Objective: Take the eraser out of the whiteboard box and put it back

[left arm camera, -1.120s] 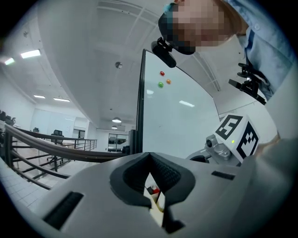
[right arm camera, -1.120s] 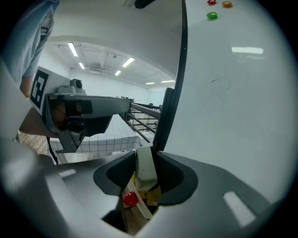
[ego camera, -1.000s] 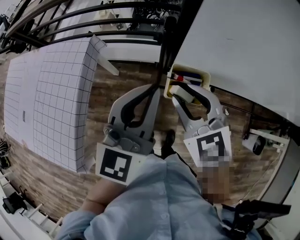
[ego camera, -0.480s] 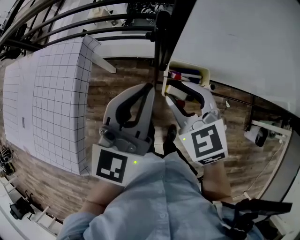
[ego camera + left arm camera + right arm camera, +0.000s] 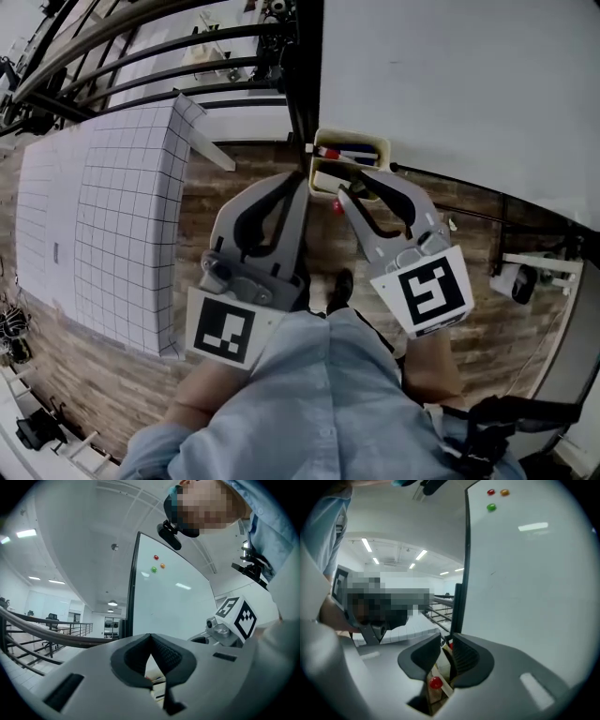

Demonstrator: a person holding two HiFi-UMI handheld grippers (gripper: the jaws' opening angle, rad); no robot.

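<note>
We read this as the taking-out step. Our right gripper (image 5: 345,185) reaches into the near part of the whiteboard box (image 5: 352,138), and its jaws have just been closing. The pale eraser (image 5: 443,663) sits between them, and they look pressed on its sides. The eraser seems barely clear of the box, if at all. Next, we judge, comes a straight lift toward us until it clears the near wall, then the way back down into the same slot. Our left gripper (image 5: 150,635) is clenched on nothing, its tip just left of the box; whether it touches the box we cannot tell.

Around it, markers (image 5: 349,152) lie in the far part of the box — close enough to be knocked. The whiteboard (image 5: 450,84) rises right behind, with its dark frame post (image 5: 305,94) at the box's left, so there is little room to swing. A small red thing (image 5: 436,682) shows below the jaws; we cannot tell what it is. A gridded table (image 5: 103,206) stands well apart on the left.
</note>
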